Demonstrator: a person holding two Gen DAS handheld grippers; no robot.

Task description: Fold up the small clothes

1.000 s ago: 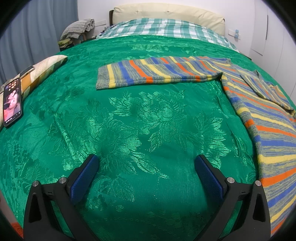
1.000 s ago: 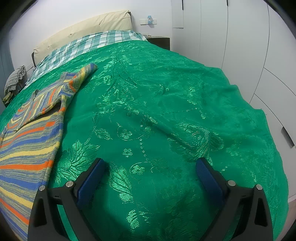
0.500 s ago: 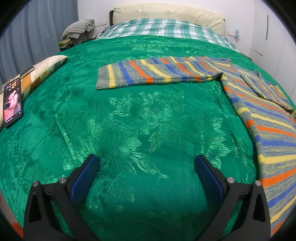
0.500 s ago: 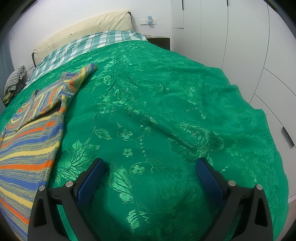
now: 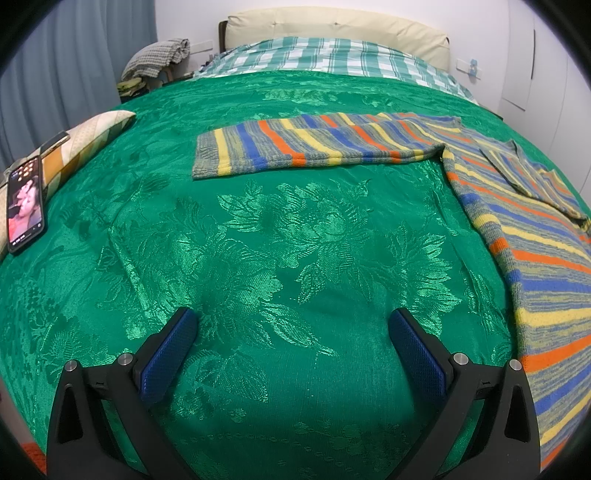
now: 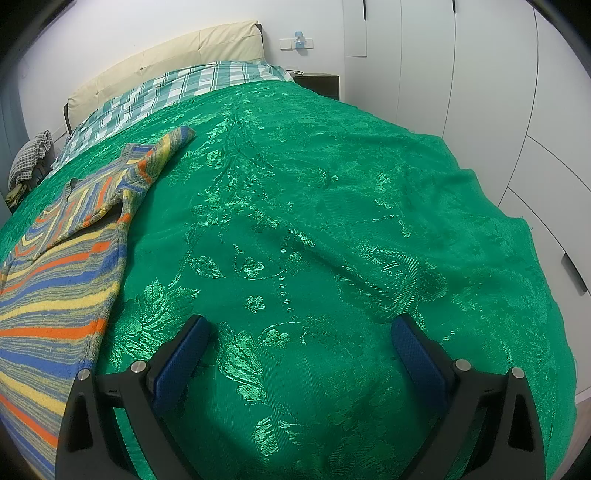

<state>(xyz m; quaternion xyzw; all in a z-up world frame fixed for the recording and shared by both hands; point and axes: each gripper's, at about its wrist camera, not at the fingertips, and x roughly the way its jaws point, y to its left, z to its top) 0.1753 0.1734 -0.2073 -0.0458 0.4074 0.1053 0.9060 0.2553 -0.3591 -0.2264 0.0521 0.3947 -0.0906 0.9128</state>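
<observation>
A striped sweater in blue, orange, yellow and grey lies flat on the green bedspread. Its left sleeve stretches out to the left, ahead of my left gripper. My left gripper is open over bare bedspread, left of the sweater's body, holding nothing. In the right wrist view the sweater fills the left side, with its other sleeve folded in near the collar. My right gripper hangs open above the bedspread, to the right of the sweater's hem edge.
A phone with a lit screen rests on a patterned cushion at the left bed edge. A checked sheet and cream headboard lie at the far end. White wardrobe doors stand beside the bed's right edge.
</observation>
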